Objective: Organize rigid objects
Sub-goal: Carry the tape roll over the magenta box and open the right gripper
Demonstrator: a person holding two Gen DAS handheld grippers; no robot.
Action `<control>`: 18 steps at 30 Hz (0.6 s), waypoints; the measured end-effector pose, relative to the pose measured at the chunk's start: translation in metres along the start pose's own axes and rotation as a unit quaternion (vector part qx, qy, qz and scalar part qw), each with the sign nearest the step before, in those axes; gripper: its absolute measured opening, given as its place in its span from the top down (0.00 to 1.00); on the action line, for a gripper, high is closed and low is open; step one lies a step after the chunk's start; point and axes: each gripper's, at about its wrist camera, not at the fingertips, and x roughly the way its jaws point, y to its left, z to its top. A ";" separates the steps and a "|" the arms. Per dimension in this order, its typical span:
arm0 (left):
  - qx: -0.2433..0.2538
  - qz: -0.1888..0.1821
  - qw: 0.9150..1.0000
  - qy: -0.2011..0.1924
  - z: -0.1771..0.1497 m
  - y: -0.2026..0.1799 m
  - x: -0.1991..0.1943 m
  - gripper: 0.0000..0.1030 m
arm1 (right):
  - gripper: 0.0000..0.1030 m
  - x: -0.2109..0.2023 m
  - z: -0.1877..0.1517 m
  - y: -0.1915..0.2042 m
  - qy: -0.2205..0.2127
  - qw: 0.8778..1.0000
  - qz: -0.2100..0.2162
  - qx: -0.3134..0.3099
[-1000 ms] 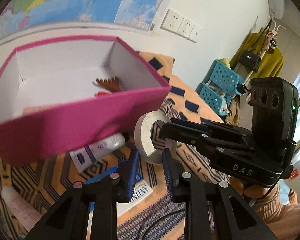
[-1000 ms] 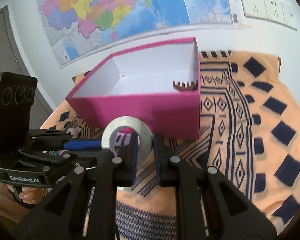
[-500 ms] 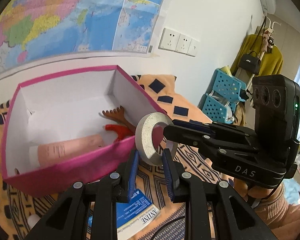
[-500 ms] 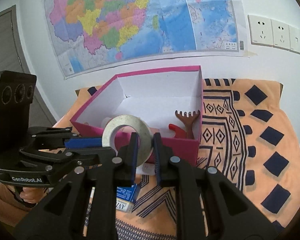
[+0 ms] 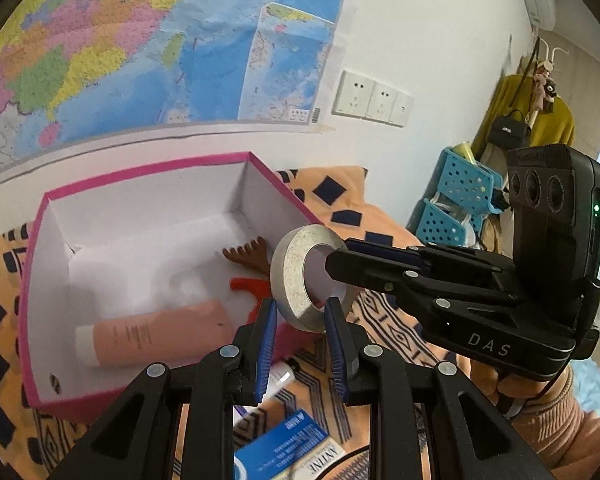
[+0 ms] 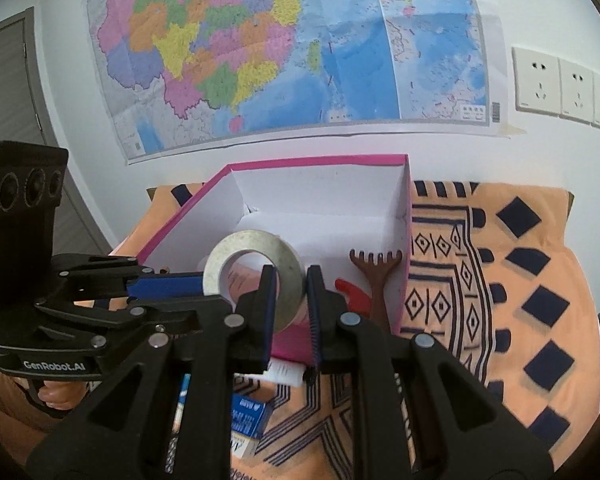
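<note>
Left wrist view: both hand-held grippers, left [image 5: 300,316] and right [image 6: 292,304], clamp one tape roll [image 5: 300,272] above the pink box [image 5: 148,164]; bottle [image 5: 156,330] and comb [image 5: 246,254] boxed, blue carton [image 5: 284,444] left outside.

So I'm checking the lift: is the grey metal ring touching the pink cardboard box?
Apart. The left wrist view shows the grey metal ring held up between both grippers, clear above the pink cardboard box's near rim.

Right gripper [image 5: 332,264] housing: "DAS", white letters.
Left gripper [image 6: 168,280] housing: "GenRobot.AI", white letters.
Blue box [image 5: 288,450]: partial "NTINE"; remaining print too small to read.
Map [image 6: 284,48] legend: illegible.
</note>
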 end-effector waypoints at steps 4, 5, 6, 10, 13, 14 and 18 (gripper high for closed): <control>-0.005 0.008 1.000 0.002 0.010 0.009 0.006 0.76 | 0.83 0.012 0.011 -0.002 0.003 1.000 -0.002 -0.005; -0.005 0.012 1.000 0.003 0.012 0.011 0.009 0.76 | 0.83 0.015 0.015 -0.002 0.004 1.000 -0.004 -0.008; -0.007 0.013 1.000 0.005 0.015 0.014 0.011 0.76 | 0.83 0.019 0.017 -0.003 0.006 1.000 -0.006 -0.010; -0.020 0.014 1.000 0.013 0.021 0.027 0.022 0.76 | 0.83 0.033 0.024 -0.007 0.014 1.000 -0.011 -0.010; -0.024 0.022 0.999 0.018 0.023 0.033 0.030 0.76 | 0.83 0.045 0.029 -0.011 0.023 1.000 -0.013 -0.006; -0.027 0.025 0.999 0.022 0.024 0.036 0.034 0.76 | 0.83 0.051 0.030 -0.012 0.028 0.999 -0.015 -0.006; -0.036 0.036 0.998 0.036 0.027 0.048 0.048 0.76 | 0.83 0.069 0.033 -0.017 0.043 0.999 -0.020 -0.001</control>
